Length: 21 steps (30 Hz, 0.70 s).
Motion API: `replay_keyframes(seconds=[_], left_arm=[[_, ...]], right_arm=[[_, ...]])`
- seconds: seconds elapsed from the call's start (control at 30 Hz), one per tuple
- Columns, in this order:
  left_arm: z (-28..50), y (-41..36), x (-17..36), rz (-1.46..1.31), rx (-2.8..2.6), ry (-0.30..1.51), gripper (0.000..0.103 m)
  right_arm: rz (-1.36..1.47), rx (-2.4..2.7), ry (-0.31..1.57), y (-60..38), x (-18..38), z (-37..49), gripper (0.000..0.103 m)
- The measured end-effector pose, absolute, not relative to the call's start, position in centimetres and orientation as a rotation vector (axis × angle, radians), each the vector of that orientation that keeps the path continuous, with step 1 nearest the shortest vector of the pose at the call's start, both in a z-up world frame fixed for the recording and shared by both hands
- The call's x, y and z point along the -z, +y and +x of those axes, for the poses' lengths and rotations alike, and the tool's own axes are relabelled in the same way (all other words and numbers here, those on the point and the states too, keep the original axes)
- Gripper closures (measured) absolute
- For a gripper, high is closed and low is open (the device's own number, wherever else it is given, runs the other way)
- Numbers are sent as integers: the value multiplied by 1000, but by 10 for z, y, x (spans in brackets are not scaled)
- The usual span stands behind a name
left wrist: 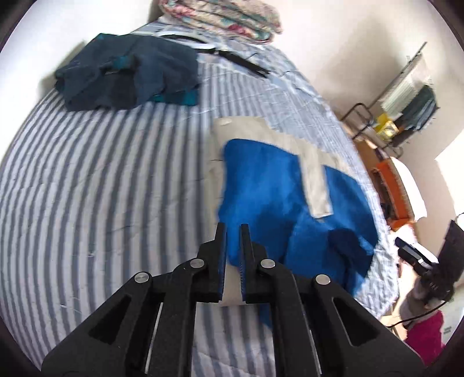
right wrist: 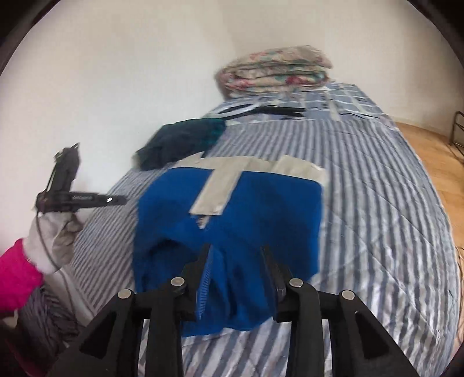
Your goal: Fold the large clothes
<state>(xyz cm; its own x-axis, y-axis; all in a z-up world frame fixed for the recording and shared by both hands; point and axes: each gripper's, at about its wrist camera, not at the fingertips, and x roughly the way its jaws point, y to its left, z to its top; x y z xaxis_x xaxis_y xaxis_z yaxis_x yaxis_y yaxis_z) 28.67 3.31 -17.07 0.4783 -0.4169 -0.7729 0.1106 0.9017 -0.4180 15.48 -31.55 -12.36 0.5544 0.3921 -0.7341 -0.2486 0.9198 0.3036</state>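
A bright blue garment [left wrist: 275,197] [right wrist: 232,208] with pale grey panels [left wrist: 316,185] [right wrist: 217,188] lies partly folded on the striped bed [left wrist: 101,188] [right wrist: 377,203]. My left gripper [left wrist: 232,229] hovers above its near left edge, shut, with nothing between its pads. It also shows at the left of the right wrist view [right wrist: 123,199], held by a gloved hand [right wrist: 55,235]. My right gripper [right wrist: 236,252] stands open over the garment's bunched near edge, and its pads do not press the cloth. In the left wrist view it sits at the far right [left wrist: 400,242].
A dark blue and teal heap of clothes [left wrist: 127,72] [right wrist: 179,142] lies further up the bed by the wall. Behind it are a black strap [left wrist: 240,62] [right wrist: 261,110] and a folded floral quilt [left wrist: 223,17] [right wrist: 275,72]. Wooden floor [right wrist: 435,150] and a rack [left wrist: 406,101] flank the bed.
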Motion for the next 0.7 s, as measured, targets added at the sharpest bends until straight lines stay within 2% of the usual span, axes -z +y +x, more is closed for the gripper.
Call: replay_keyframes(seconds=[0.1,0.23,0.4,0.53,0.6,0.7], left_arm=[[284,10,172,-337,440,1065,99],[283,-31,176,-316,540,1117,99],[285,-64,175,-280,577,1128,99],[293,-84,178,-270,588,1138,99],[299,-97,182,-291,603,1146,99],[310,-111,188,-315,625,1164,99]], right_arm=[[124,-464,938,-295,134,154,63],[61,-448,997,-271,159,168,63],[136,-383,981,-278,163,193,65],[89,-149,1056,-293,184,220,68],[98,-121,1090,-299,194,223,77],[79,-137,1049,-300,183,212,77]])
